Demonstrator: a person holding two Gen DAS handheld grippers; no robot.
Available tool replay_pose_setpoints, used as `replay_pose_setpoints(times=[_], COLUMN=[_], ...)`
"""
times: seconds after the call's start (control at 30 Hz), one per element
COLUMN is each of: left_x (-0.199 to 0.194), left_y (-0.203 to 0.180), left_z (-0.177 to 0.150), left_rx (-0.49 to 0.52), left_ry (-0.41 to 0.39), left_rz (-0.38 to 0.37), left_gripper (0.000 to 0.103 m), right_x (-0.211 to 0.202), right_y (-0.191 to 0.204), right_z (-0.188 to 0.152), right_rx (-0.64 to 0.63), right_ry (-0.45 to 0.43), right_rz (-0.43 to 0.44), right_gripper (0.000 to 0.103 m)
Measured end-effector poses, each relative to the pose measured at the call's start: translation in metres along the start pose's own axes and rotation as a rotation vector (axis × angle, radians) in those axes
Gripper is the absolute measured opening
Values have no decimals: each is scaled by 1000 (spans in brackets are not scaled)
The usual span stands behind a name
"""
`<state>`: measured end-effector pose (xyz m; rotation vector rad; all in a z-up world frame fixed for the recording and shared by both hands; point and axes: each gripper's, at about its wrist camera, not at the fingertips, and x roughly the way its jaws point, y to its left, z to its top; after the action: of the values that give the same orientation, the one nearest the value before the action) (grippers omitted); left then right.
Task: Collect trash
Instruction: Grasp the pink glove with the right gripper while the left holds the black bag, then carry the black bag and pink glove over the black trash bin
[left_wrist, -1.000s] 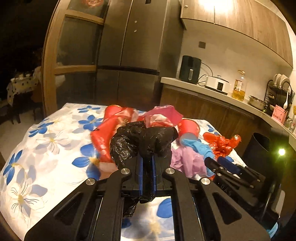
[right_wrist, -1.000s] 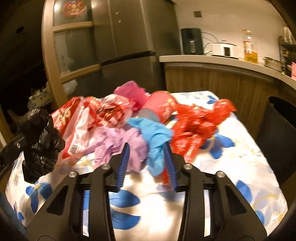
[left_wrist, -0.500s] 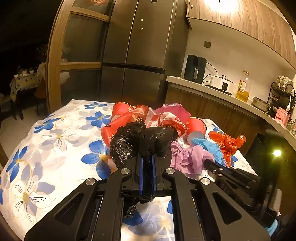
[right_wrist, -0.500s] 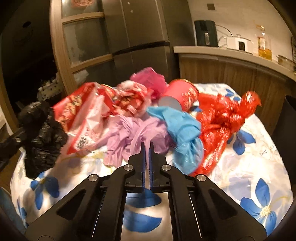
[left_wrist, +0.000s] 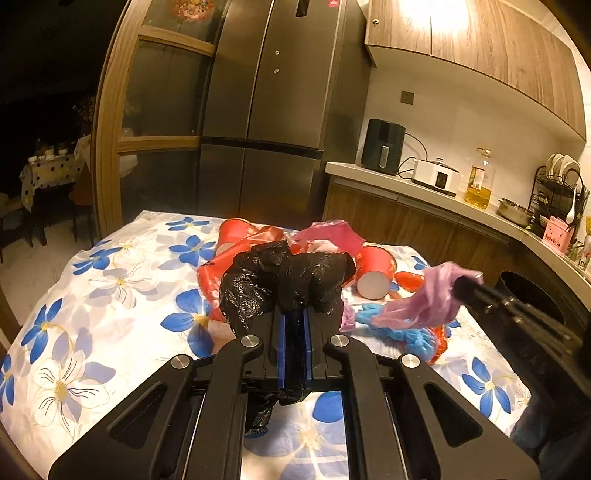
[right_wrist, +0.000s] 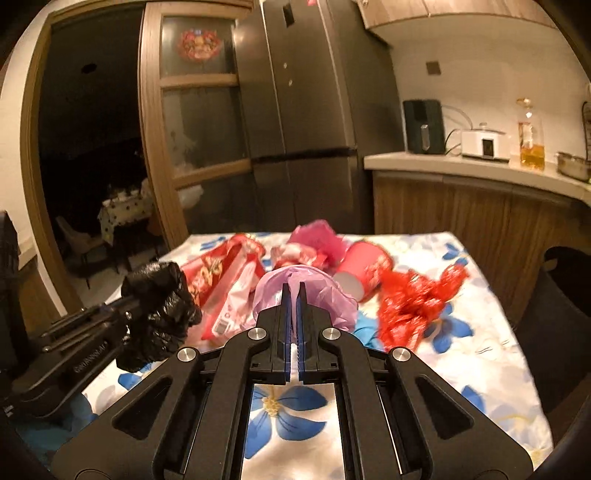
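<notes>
Kitchen light fell warm on a desk (left_wrist: 110, 295) draped in a white cloth with blue flowers, a tall fridge (left_wrist: 266, 110) behind it. The left tongs (left_wrist: 293, 314) were clenched on a crumpled black trash bag (left_wrist: 280, 284), which bunched just ahead of their tips and hung down between the arms; I judged it was held as the collecting sack. The right tongs (right_wrist: 291, 295) were clamped on a pale purple plastic bag (right_wrist: 332, 299), lifted clear of the cloth as the left view showed. That lift looked meant to free it from the heap. Beyond and to the right of the right tongs lay the remaining trash: 2 red paper cups, the nearer (right_wrist: 365, 269) on its side, a red snack wrapper (right_wrist: 221, 280), a pink bag (right_wrist: 314, 236), crumpled red foil (right_wrist: 417, 302) and something blue (left_wrist: 413, 336). A dark bin (right_wrist: 565, 295) stood off the desk's right edge.
</notes>
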<state>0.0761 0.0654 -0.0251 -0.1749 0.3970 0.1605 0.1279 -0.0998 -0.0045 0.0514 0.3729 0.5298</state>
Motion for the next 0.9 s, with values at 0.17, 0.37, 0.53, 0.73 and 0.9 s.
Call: replay_pose_setpoints(times=[0.17, 0.37, 0.53, 0.73, 0.9], left_x=[-5, -5, -2, 1, 1], left_y=[-15, -44, -71, -111, -147], left_z=[1, 4, 11, 19, 23], left_rx=[23, 70, 98, 155, 207], left_ry=[-5, -11, -21, -42, -58], left_rz=[-23, -66, -122, -185, -258], left_gripper=[7, 7, 7, 7, 7], right_x=[-21, -38, -53, -75, -91], right_y=[-15, -37, -57, -82, -107], right_z=[5, 6, 7, 8, 11], right_rx=[22, 45, 63, 78, 98], right_ry=[-41, -72, -92, -124, -157], right_rz=[-36, -87, -129, -195, -251], right_gripper=[2, 2, 2, 2, 2])
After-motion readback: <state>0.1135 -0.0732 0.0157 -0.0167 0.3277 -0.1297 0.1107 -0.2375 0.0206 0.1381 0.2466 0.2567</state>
